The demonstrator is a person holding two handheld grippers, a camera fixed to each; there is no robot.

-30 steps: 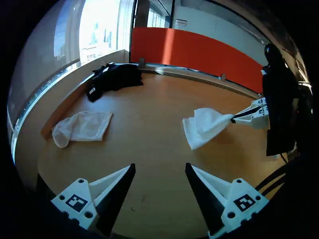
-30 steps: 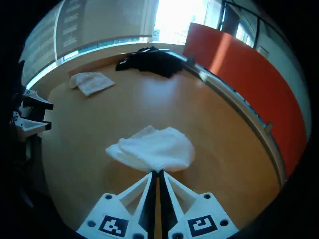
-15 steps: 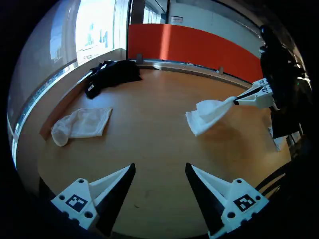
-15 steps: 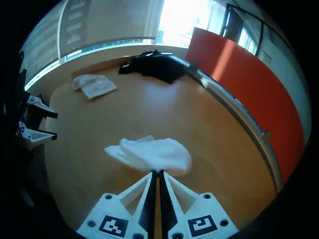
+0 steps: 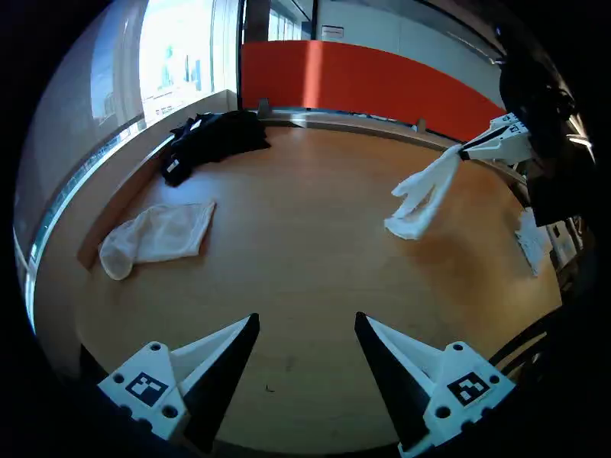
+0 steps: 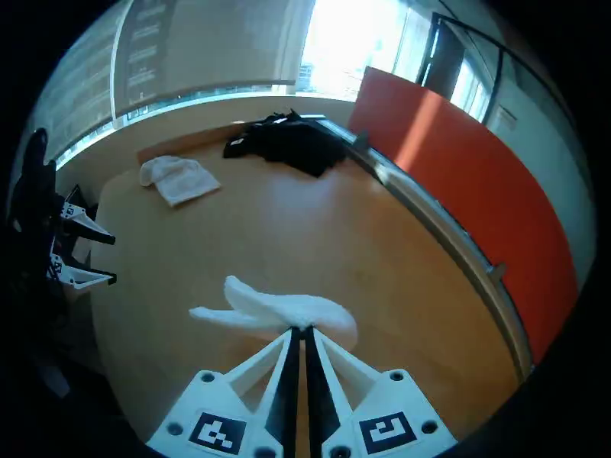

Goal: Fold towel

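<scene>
The right gripper (image 6: pixel 303 330) is clenched on one edge of the towel (image 6: pixel 284 311), which dangles bunched above the table (image 5: pixel 305 229); the left gripper (image 5: pixel 306 315) gapes empty over the table's near side; on this single pinch the towel may slip free, or land crumpled, spoiling the fold.

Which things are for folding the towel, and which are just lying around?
For the job: white towel, hanging from the shut right tool; left tool, open; wooden table.
Lying about: crumpled white cloth; black clothing.
</scene>
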